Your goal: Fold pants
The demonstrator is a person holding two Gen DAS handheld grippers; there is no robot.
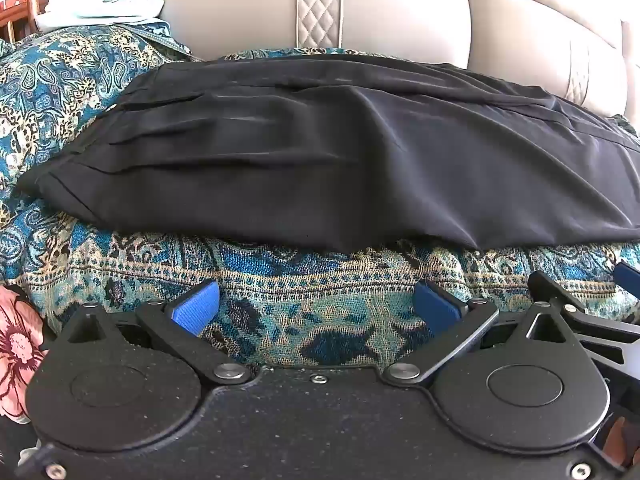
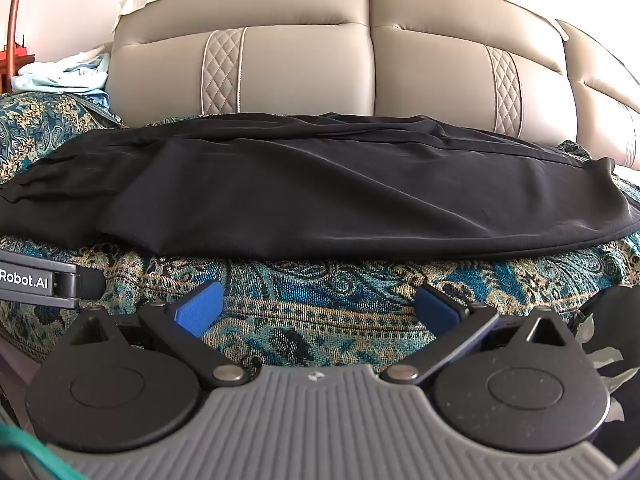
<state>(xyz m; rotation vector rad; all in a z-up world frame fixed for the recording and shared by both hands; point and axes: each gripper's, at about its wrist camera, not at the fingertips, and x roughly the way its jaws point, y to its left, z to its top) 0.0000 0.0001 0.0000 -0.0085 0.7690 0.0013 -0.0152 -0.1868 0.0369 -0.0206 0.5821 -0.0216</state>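
Black pants [image 1: 328,160] lie lengthwise across the sofa seat, folded along their length, on a blue patterned throw [image 1: 320,280]. In the right wrist view the same pants [image 2: 320,192] stretch from left to right. My left gripper [image 1: 316,304] stands open in front of the pants' near edge, its blue pads [image 1: 196,306] apart with only the throw between them. My right gripper [image 2: 318,308] is also open, short of the near edge, with nothing between its pads [image 2: 198,312]. The left gripper's body [image 2: 48,282] shows at the left edge of the right wrist view.
The beige leather sofa back [image 2: 360,68] rises just behind the pants. Light blue and white cloths [image 2: 64,76] are piled at the far left on the throw. A flowered fabric [image 1: 16,344] shows at the lower left of the left wrist view.
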